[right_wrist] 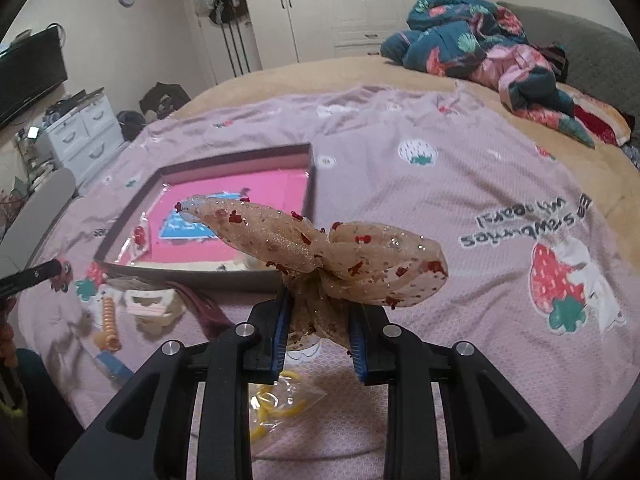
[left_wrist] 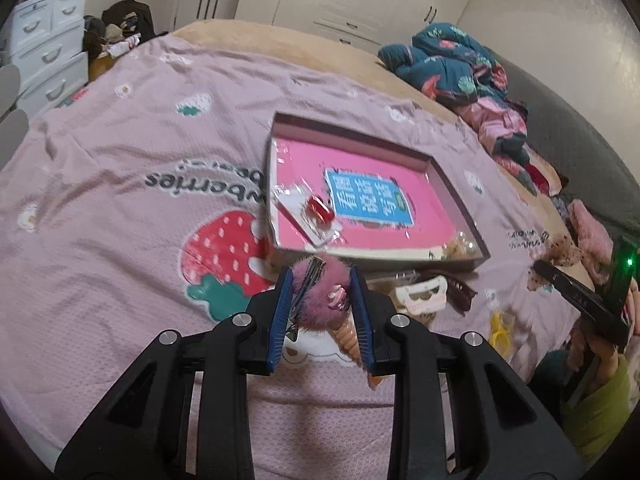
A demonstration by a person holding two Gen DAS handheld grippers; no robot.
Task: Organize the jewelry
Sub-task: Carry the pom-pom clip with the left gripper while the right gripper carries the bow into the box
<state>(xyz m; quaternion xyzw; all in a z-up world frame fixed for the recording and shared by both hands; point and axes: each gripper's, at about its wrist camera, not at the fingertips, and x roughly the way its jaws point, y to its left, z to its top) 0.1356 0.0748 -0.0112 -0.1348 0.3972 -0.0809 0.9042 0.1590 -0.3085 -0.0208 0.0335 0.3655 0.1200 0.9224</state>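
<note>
left gripper (left_wrist: 322,312) clamps fluffy pink hair clip (left_wrist: 320,294), near tray (left_wrist: 460,196) front edge | right gripper (right_wrist: 318,320) pinches gauze bow (right_wrist: 320,248) by its knot | risk: soft bow slips loose; clip snags tray rim

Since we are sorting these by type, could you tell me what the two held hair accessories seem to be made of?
The pink pompom clip in the left gripper looks like fluffy faux fur on a dark metal clip. The bow in the right gripper looks like sheer beige mesh: translucent, glittery, with red specks.
</note>
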